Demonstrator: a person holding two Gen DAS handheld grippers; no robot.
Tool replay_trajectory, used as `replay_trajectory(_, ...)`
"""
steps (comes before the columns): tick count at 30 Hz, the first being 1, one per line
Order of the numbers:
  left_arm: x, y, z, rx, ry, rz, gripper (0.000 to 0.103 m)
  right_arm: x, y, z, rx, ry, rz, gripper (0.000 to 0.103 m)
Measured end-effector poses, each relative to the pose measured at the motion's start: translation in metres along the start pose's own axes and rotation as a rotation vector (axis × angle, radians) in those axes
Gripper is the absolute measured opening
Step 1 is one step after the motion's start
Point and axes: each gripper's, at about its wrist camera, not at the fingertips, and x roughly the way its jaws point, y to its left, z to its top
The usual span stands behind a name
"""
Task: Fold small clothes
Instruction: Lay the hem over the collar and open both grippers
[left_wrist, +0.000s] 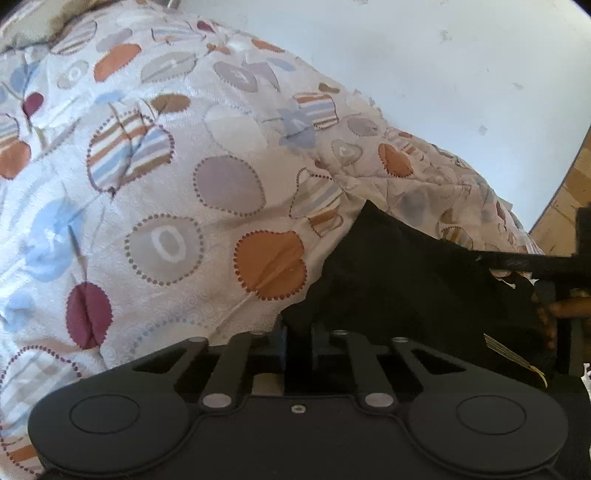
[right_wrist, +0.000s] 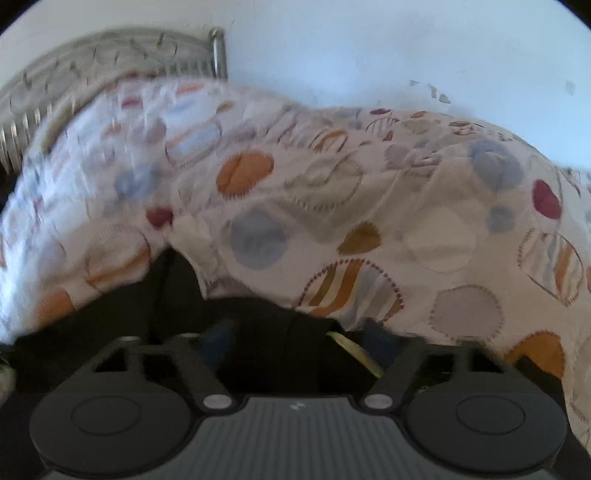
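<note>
Pinches a black garment (left_wrist: 406, 277) at its near edge with the left claw (left_wrist: 300, 332), jaws narrowed almost together on the cloth. Lies spread on a patterned quilt (left_wrist: 184, 184), that garment, running from the left claw toward the right side of the left view, with a yellow label (left_wrist: 517, 356) near its lower edge. Holds the right claw (right_wrist: 299, 343) partly open, fingers well apart, over the same dark cloth (blurred here, so no pad can be seen pressing on it). Shows the label just inside the right-hand finger in the right view. Backs onto a white wall (left_wrist: 443, 74) behind the quilt. Catches a metal headboard (right_wrist: 110, 55) at the upper left of the right view and wooden floor (left_wrist: 569, 192) at the right edge of the left view.
</note>
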Motion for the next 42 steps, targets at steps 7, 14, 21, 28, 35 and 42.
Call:
replay_trajectory(7,0.004,0.003,0.002,-0.07,0.027,0.033,0.012,0.008,-0.001,-0.005,0.09,-0.052,-0.087,0.044)
replay_trajectory(14,-0.037,-0.009,-0.006,-0.045,0.007,0.016,0.073,-0.091,-0.031,-0.032,0.172,-0.176,-0.02,0.091)
replay_trajectory(21,-0.099,-0.049,-0.03,0.059,-0.046,0.047,0.101,-0.226,-0.033,-0.112,0.201,-0.251,-0.069,0.103)
replay_trajectory(28,-0.16,-0.085,-0.076,0.129,-0.035,0.04,0.102,-0.335,-0.009,-0.217,0.278,-0.27,-0.183,0.103)
replay_trajectory(35,-0.201,-0.089,-0.132,0.136,0.046,0.031,0.102,-0.392,0.028,-0.304,0.315,-0.211,-0.265,0.103)
replay_trajectory(42,-0.219,-0.083,-0.178,0.14,0.121,0.001,0.102,-0.421,0.081,-0.364,0.285,-0.17,-0.266,0.103)
